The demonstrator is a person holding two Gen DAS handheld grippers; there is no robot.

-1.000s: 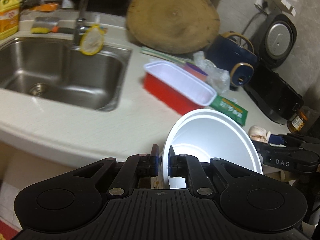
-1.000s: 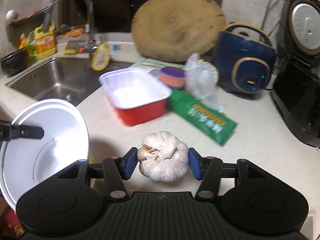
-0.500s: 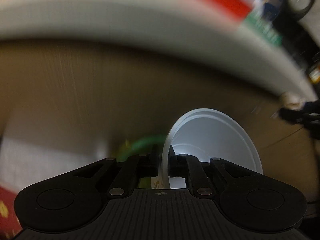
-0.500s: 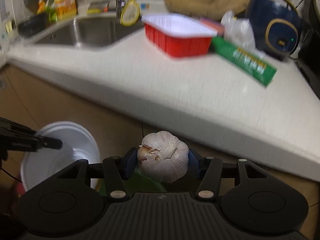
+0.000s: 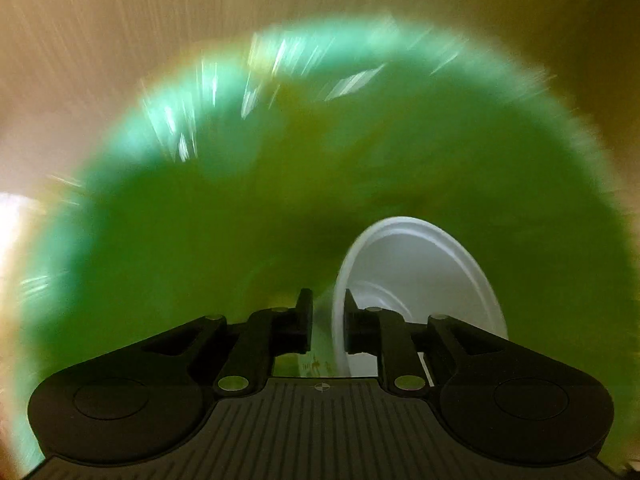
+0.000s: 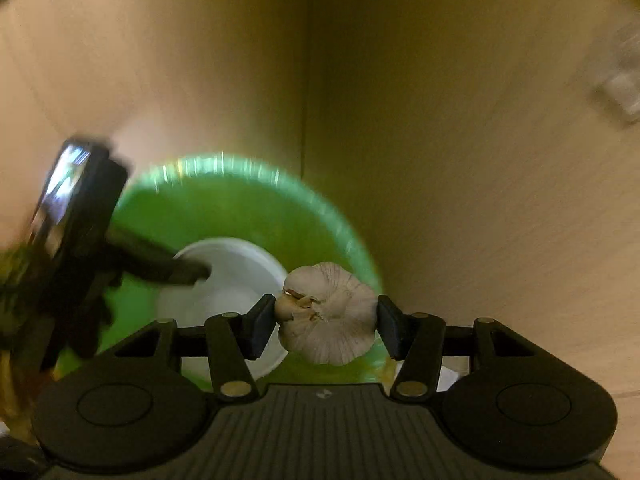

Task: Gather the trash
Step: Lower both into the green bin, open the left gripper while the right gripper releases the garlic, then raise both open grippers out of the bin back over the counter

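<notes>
on my left feed the biggest thing was the green bin liner (image 5: 248, 216), its mouth filling most of the view and badly smeared by blur, with pale streaks of glare along the far rim. around it ran a tan wood-grain cabinet front (image 5: 120, 20). on the right feed the same cabinet (image 6: 460, 120) showed a vertical seam down the middle, and the green liner (image 6: 256, 208) sat below it, smaller and to the left.

next in size was the white foam bowl (image 5: 416, 268). it stood on edge with its rim wall between the fingers of the left gripper (image 5: 326, 322). those jaws were opening: the right pad lay against the inside of the bowl wall, while a clear gap showed between the left pad and the outside, so the bowl was no longer pinched. from the right camera i saw the bowl (image 6: 236, 280) over the green opening, with the left gripper (image 6: 192, 272) reaching its dark finger over the rim.

smallest was the garlic bulb (image 6: 328, 312), whole and papery. the right gripper (image 6: 326, 326) had it pinched from both sides, pads pressed on its flanks, above the near edge of the liner, just beside the bowl.
</notes>
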